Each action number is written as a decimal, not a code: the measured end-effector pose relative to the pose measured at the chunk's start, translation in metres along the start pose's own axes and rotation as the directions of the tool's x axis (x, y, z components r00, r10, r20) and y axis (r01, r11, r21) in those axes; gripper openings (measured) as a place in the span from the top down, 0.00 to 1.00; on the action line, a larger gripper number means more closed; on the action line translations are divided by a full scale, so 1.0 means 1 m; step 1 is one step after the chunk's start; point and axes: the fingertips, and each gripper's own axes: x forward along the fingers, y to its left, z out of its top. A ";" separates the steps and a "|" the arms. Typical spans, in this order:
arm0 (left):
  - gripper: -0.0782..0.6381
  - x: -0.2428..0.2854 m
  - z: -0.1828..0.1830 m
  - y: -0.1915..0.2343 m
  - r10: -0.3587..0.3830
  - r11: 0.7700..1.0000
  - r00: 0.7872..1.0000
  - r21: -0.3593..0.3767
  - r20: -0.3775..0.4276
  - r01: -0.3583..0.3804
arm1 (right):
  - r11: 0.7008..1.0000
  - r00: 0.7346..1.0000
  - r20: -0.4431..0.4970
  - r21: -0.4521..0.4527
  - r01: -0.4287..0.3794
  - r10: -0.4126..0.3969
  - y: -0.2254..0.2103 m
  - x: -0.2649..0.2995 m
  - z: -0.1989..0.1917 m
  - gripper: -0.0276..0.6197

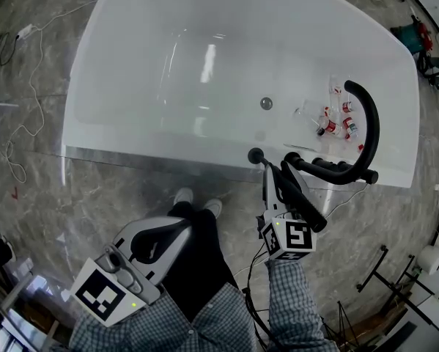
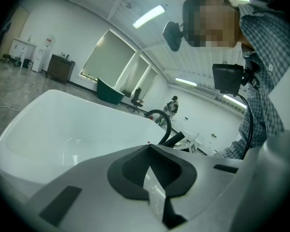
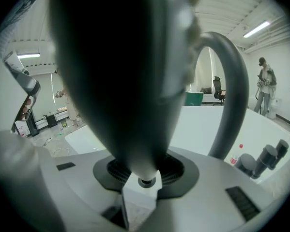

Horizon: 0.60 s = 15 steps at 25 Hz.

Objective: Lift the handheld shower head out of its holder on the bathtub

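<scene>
Two grippers hang before a white bathtub. The right gripper clamps the black handheld shower head just above the near rim's right end. The left gripper, jaws together, holds nothing.

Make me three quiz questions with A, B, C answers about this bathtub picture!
1. Where are the little bottles?
A on a shelf
B on a chair
C beside the curved black spout

2. What colour is the bathtub?
A white
B blue
C black

3. What is the right hand-held gripper doing?
A hanging empty
B clamping the shower head
C holding a towel

Answers:
1 C: the red-capped bottles lie right by the spout's arc.
2 A: its walls are plain white.
3 B: the dark shower head sits pinched between its jaws.
</scene>
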 end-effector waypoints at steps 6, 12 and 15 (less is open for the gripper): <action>0.88 -0.003 0.006 -0.007 -0.009 1.000 1.000 0.011 0.007 0.009 | 1.000 1.000 0.007 0.017 0.015 -0.015 -0.002 -0.014 0.009 0.76; 0.88 -0.007 0.023 -0.018 -0.015 0.999 1.000 0.035 0.023 0.014 | 1.000 1.000 0.003 0.010 0.023 -0.023 -0.001 -0.031 0.027 0.76; 0.88 -0.007 0.031 -0.023 -0.017 0.999 0.999 0.047 0.032 0.015 | 1.000 1.000 0.005 -0.001 0.021 -0.021 0.001 -0.040 0.040 0.76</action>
